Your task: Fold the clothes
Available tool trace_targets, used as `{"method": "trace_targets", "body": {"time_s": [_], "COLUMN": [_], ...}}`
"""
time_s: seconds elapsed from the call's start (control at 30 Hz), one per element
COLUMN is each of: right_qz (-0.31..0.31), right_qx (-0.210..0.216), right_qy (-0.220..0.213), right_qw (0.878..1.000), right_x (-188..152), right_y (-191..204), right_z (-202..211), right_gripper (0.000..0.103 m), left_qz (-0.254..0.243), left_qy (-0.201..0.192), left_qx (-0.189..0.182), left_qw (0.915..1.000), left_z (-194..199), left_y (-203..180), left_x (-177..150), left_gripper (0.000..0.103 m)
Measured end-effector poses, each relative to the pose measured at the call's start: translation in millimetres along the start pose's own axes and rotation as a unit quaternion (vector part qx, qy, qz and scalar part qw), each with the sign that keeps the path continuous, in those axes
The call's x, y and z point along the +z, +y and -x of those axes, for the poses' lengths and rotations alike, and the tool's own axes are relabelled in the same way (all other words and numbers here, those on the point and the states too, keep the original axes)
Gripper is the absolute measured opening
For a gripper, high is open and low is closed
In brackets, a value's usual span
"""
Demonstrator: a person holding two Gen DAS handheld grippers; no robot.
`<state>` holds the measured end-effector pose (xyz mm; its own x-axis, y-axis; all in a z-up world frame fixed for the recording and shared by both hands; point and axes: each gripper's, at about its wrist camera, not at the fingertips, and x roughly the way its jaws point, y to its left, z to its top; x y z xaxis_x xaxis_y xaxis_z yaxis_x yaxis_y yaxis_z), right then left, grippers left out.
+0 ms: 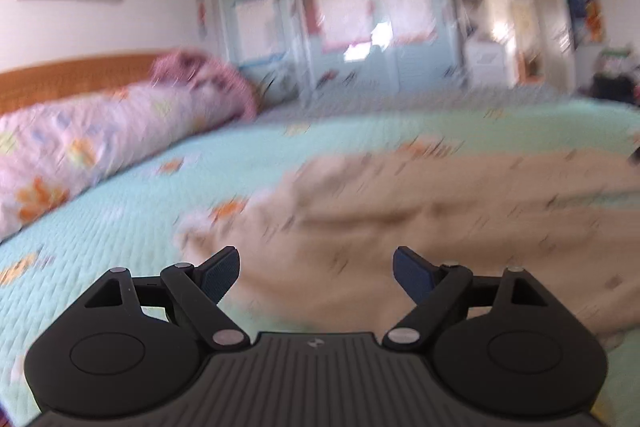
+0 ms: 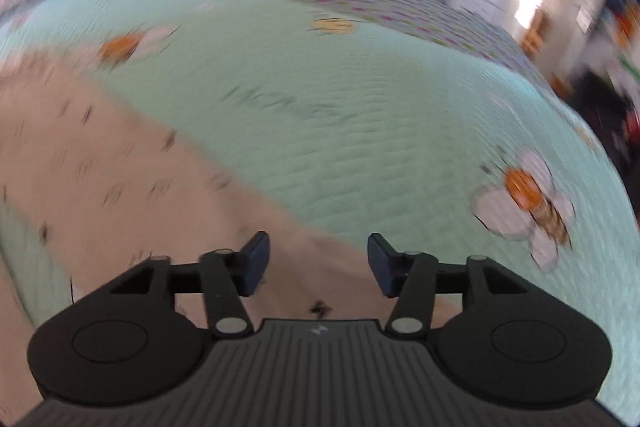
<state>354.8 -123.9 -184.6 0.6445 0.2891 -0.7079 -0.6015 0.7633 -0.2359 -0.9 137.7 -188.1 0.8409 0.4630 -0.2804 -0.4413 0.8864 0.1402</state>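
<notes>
Both jaws are held open and empty as the left gripper (image 1: 316,273) and right gripper (image 2: 318,263) are poised just above the near edge of a beige garment (image 1: 460,203), spread crosswise on the mint quilted bedspread (image 2: 360,115), a rolled floral duvet (image 1: 80,143) seen beyond.

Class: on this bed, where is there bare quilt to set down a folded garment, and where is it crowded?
Bare mint-green quilted bedspread lies right of the beige patterned garment, out to the bed's far edge. Another strip runs between the garment and the rolled pink floral duvet. That duvet crowds the headboard side. Both the left gripper and right gripper are open.
</notes>
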Motion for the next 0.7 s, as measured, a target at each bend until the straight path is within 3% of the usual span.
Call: {"method": "trace_targets", "body": {"time_s": [0.03,0.07,0.1,0.13,0.17,0.23,0.27,0.3,0.37,0.4,0.43,0.47,0.5,0.57,0.63,0.67,0.7], "right_qz": [0.009,0.01,0.002,-0.026,-0.062,-0.146,-0.193,-0.217,-0.21,-0.193,-0.183,-0.183,-0.188,-0.193,-0.204,-0.221,-0.249], "right_qx": [-0.003,0.0,0.0,-0.005,-0.021,-0.07,-0.068,-0.058,-0.038,-0.037,-0.04,-0.048,-0.059,-0.068,-0.092,-0.119,-0.142], "right_qy": [0.012,0.023,0.033,0.035,0.026,0.001,-0.012,-0.022,-0.042,-0.047,-0.049,-0.051,-0.053,-0.04,-0.007,0.017,0.031], "right_qw": [1.0,1.0,0.999,0.999,0.998,0.987,0.979,0.974,0.976,0.979,0.981,0.981,0.979,0.978,0.975,0.968,0.958], "right_x": [2.4,4.6,8.8,14.7,17.8,16.6,11.4,4.6,-9.0,-16.2,-24.0,-33.0,-42.0,-53.7,-62.8,-66.7,-71.6], "right_y": [0.1,-2.5,-9.3,-23.2,-40.3,-78.6,-96.3,-105.4,-106.4,-101.4,-96.9,-92.6,-89.8,-94.7,-114.1,-128.1,-142.8], "right_z": [-8.2,-17.4,-25.7,-30.1,-29.6,-19.3,-9.2,2.8,28.7,39.7,48.3,54.3,57.9,53.0,34.8,26.2,21.5], "right_gripper": [0.053,0.035,0.002,0.002,0.0,0.0,0.002,0.006,0.013,0.035,0.049,0.072,0.078,0.078,0.072,0.058,0.057], "left_qz": [-0.007,-0.016,-0.036,-0.059,-0.081,-0.073,-0.067,-0.06,-0.056,-0.056,-0.056,-0.056,-0.056,-0.057,-0.058,-0.058,-0.06], "left_qy": [-0.004,-0.005,0.025,0.065,0.106,0.174,0.198,0.198,0.189,0.188,0.187,0.186,0.187,0.191,0.197,0.2,0.201], "left_qx": [-0.029,-0.059,-0.092,-0.124,-0.156,-0.183,-0.182,-0.184,-0.178,-0.171,-0.162,-0.156,-0.15,-0.143,-0.137,-0.131,-0.123], "left_qw": [0.9996,0.9981,0.9949,0.9884,0.9787,0.965,0.9606,0.9609,0.9641,0.9656,0.9672,0.9686,0.9692,0.9693,0.9691,0.9693,0.9701], "left_z": [-2.3,-6.3,-19.9,-36.7,-53.5,-85.6,-96.7,-99.1,-93.9,-91.7,-89.6,-86.8,-82.9,-75.6,-70.9,-69.5,-67.0], "left_y": [-9.2,-20.1,-34.8,-50.7,-66.7,-80.2,-82.1,-80.7,-80.1,-79.9,-79.4,-78.3,-75.7,-71.2,-63.0,-59.1,-55.4], "left_x": [9.8,20.3,27.6,33.9,40.2,33.3,27.2,24.6,25.8,25.6,25.3,24.5,22.4,19.6,17.5,17.1,17.8], "left_gripper": [0.087,0.087,0.087,0.087,0.074,0.044,0.042,0.042,0.045,0.048,0.055,0.064,0.069,0.075,0.076,0.076,0.076]}}
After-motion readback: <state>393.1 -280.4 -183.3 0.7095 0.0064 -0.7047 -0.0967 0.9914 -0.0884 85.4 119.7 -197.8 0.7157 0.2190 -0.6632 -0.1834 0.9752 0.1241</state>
